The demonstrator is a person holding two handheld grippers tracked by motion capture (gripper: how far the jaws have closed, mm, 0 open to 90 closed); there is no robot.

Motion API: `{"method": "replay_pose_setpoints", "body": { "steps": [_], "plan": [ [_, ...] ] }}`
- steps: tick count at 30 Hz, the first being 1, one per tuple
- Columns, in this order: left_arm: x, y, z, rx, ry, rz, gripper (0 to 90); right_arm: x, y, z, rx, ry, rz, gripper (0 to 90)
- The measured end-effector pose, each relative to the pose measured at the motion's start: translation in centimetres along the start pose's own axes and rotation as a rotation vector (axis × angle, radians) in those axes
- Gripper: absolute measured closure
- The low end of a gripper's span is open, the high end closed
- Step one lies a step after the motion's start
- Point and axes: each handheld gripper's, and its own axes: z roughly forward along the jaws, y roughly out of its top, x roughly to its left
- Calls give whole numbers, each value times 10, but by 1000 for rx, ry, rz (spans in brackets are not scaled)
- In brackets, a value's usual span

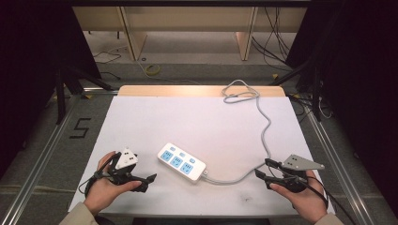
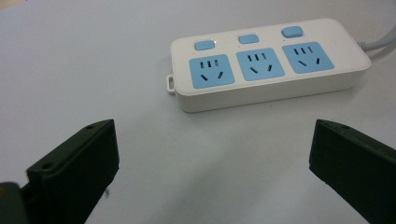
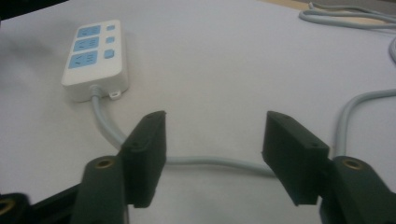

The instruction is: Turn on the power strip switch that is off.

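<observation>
Left gripper [image 1: 149, 180], jaws wide and empty, is sitting lower left; the strip [image 1: 181, 162] is lying center, long axis slanting down-right, nearer it than the open right gripper [image 1: 264, 173].

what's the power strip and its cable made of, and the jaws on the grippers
Power strip: looks like hard white plastic, smooth with a faint sheen, rounded moulded edges; socket faces and switches are pale blue plastic.
Cable: seemingly a grey rubbery or PVC sheath, since it lies in soft curves.
Left gripper and right gripper jaws: matte black, probably plastic; brass-coloured inserts show behind the right pair.
</observation>
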Motion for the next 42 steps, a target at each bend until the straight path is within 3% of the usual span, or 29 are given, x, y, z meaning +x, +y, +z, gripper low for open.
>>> {"method": "replay_pose_setpoints", "body": {
  "steps": [1,6,9,15,23,32,42],
  "plan": [
    [1,0,0,2,0,-5,25,2,1,-1,12,-9,-6,510],
    [0,0,-2,-10,7,-6,30,4,5,-3,-1,-21,-16,604],
    [1,0,-1,-10,12,-5,35,5,9,-5,-3,-35,-31,733],
    [2,1,-1,-16,28,-15,49,4,14,-3,-4,-43,-25,871],
    [1,2,-1,-17,27,-12,53,7,20,4,19,-43,-62,900],
    [0,3,0,-26,8,-21,54,13,29,16,39,-13,-71,900],
    [1,3,0,-26,21,-13,56,15,32,21,50,-1,-71,900]
  ]
}}
